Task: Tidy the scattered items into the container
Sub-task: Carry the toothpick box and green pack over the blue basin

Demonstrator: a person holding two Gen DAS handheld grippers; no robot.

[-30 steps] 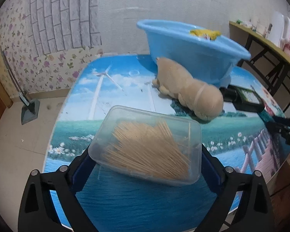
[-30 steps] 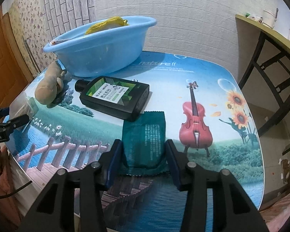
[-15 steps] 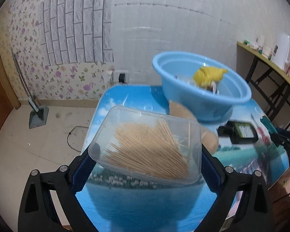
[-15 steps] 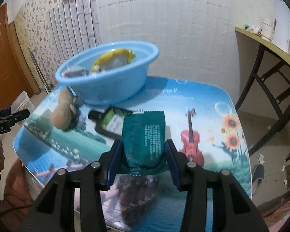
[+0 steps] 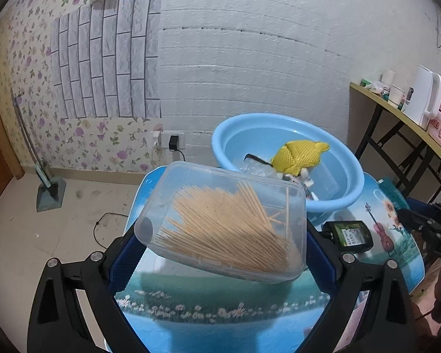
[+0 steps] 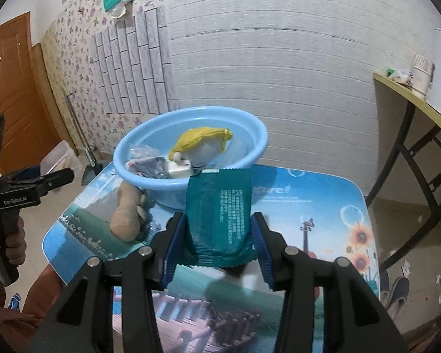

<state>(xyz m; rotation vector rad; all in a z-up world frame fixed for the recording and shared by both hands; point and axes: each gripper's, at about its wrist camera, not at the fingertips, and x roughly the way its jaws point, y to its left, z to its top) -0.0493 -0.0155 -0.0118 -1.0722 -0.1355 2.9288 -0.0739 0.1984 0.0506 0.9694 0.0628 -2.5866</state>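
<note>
My left gripper (image 5: 220, 244) is shut on a clear plastic box of toothpicks (image 5: 223, 223), held tilted above the table. My right gripper (image 6: 217, 244) is shut on a dark green snack packet (image 6: 220, 214), also lifted off the table. The blue basin (image 5: 332, 200) (image 6: 250, 135) stands at the far side of the table and holds a yellow net item (image 5: 300, 156) (image 6: 200, 141) and small packets. A tan plush toy (image 6: 129, 214) lies on the table just in front of the basin. A dark flat bottle (image 5: 351, 235) lies near it; the packet hides it in the right wrist view.
The table (image 6: 323, 206) has a printed scenic top with rounded edges. A side table (image 5: 397, 111) with a white kettle (image 5: 426, 100) stands to the right. A dustpan (image 5: 50, 191) leans at the left wall. A person's hand (image 6: 11, 241) grips the left gripper's handle.
Both grippers have risen with their loads, the box and the packet coming off the table. The basin's inside now shows from above in both views.
</note>
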